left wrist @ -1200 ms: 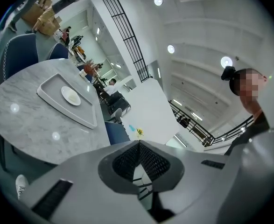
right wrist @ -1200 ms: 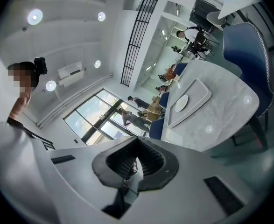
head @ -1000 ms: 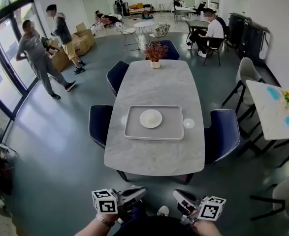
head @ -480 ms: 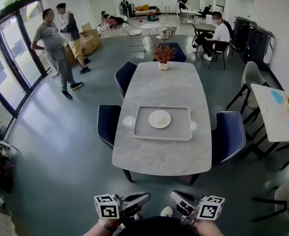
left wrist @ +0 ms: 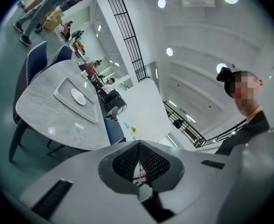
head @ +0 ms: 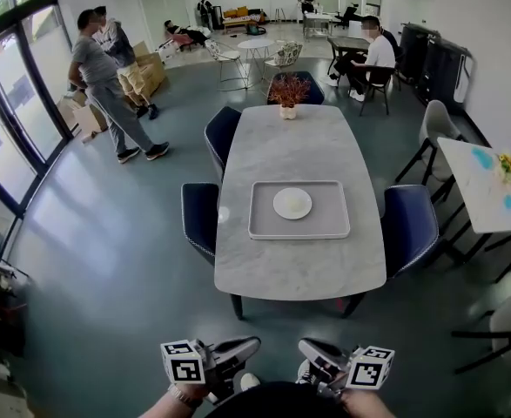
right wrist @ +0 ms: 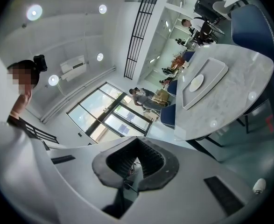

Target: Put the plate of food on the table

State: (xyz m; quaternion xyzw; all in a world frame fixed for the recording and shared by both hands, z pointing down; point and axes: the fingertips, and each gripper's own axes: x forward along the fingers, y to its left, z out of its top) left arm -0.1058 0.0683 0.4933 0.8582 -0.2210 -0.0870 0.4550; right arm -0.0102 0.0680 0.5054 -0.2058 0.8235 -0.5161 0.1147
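Striding on, two people (head: 107,85) have shifted; plate (head: 292,203) stays on tray (head: 268,225).

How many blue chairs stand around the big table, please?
4 chairs: two on the left, one on the right, one at the far end behind the plant. Others may be hidden.

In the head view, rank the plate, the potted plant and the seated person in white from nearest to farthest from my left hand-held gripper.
1. The plate, on the tray, ahead.
2. The potted plant, at the table's far end.
3. The seated person, beyond the table, far right.
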